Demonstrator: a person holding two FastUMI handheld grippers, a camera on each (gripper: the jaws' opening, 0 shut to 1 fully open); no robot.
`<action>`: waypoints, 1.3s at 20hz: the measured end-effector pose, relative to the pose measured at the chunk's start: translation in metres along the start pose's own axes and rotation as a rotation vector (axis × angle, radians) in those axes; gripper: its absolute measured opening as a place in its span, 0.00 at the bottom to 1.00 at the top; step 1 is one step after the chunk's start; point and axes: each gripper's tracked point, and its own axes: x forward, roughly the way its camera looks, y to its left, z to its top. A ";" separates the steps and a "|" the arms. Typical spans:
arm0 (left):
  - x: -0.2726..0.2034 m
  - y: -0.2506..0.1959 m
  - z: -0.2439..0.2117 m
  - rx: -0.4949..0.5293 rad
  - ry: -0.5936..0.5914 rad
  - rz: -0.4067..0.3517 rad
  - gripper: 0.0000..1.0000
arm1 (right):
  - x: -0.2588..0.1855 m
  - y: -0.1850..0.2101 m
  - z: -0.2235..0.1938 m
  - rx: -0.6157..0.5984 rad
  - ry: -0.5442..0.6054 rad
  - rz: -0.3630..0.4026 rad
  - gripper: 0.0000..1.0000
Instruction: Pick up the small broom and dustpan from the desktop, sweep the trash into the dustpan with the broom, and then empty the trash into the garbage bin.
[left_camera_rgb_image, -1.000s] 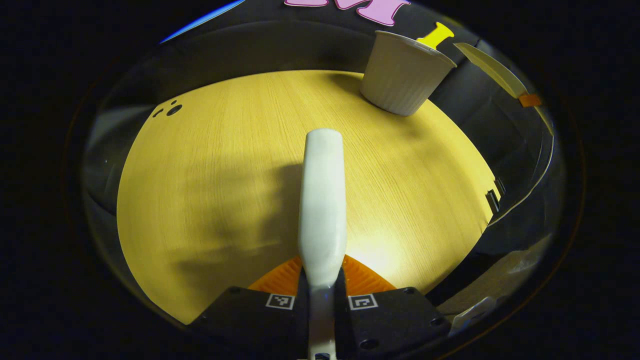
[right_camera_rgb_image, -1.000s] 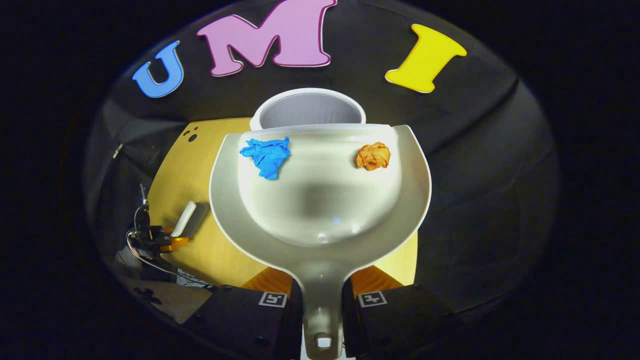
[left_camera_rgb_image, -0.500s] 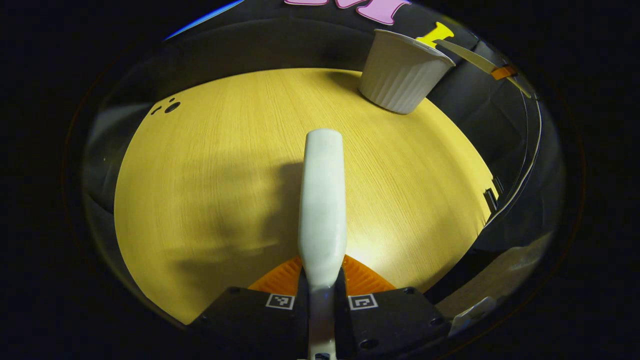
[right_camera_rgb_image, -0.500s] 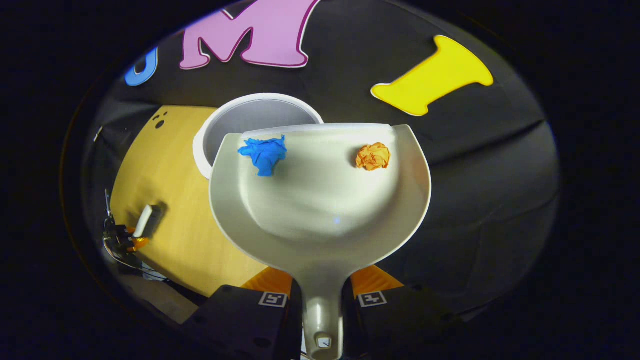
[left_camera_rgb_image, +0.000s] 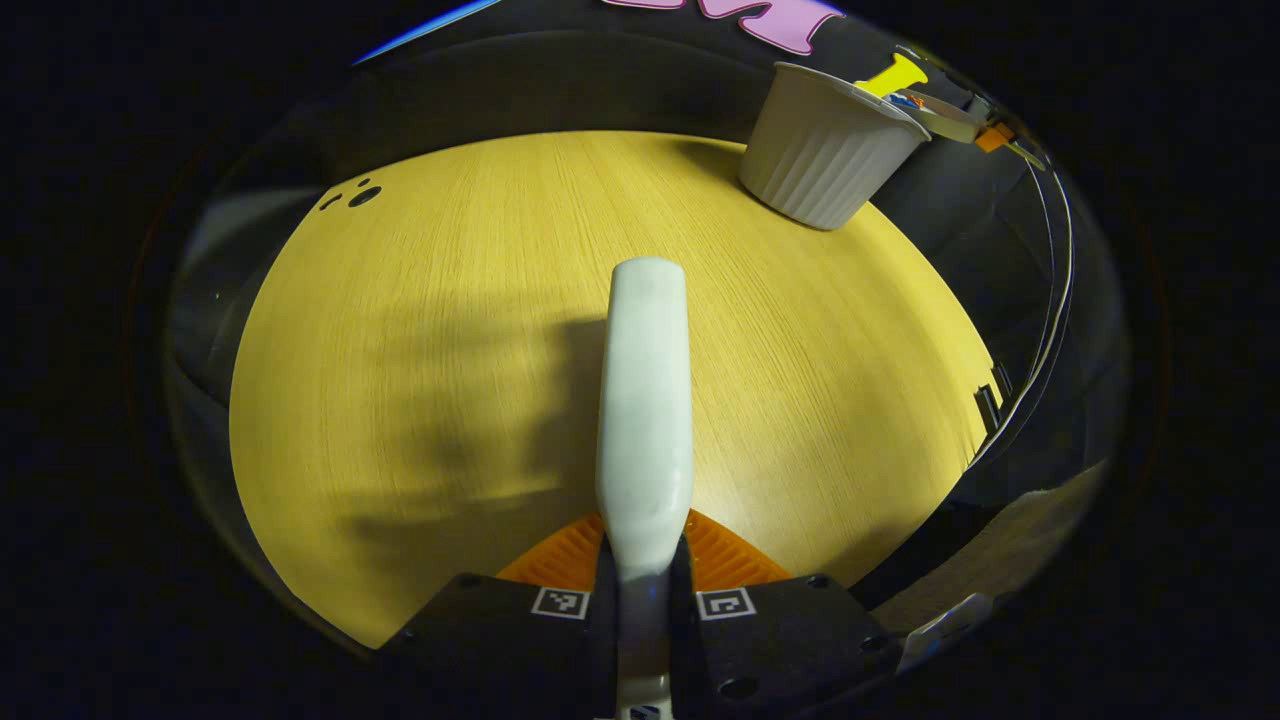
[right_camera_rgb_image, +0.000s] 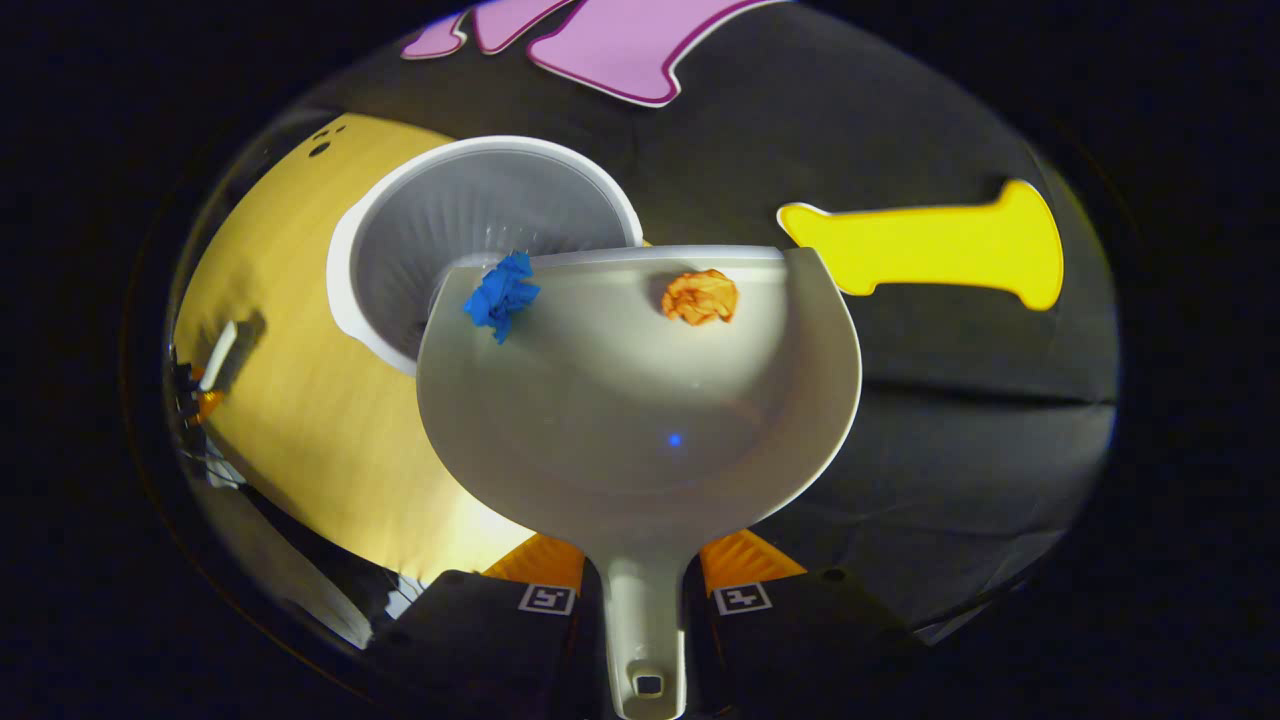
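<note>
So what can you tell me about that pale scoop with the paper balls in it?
The dustpan is a pale, smooth, plastic-looking scoop with raised side walls and a short handle, which the right tool grips between both fingers. It is held above the desktop, its front lip over the white bin. A blue paper wad and an orange paper wad sit near that lip.

A yellow wood-grain table (left_camera_rgb_image: 420, 330) sits under the lamp glare, three small dark holes (left_camera_rgb_image: 352, 196) near its far left corner, with black cloth (right_camera_rgb_image: 960, 400) hanging behind it.
</note>
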 end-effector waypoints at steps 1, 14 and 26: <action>0.000 0.001 -0.001 -0.005 -0.001 0.001 0.25 | -0.002 -0.003 0.006 -0.026 0.016 -0.006 0.35; -0.001 0.003 -0.005 -0.024 -0.007 0.017 0.25 | -0.005 -0.005 0.021 -0.103 0.029 -0.008 0.35; -0.007 0.003 0.006 -0.023 -0.014 0.048 0.25 | -0.057 0.031 -0.005 0.217 -0.296 0.190 0.35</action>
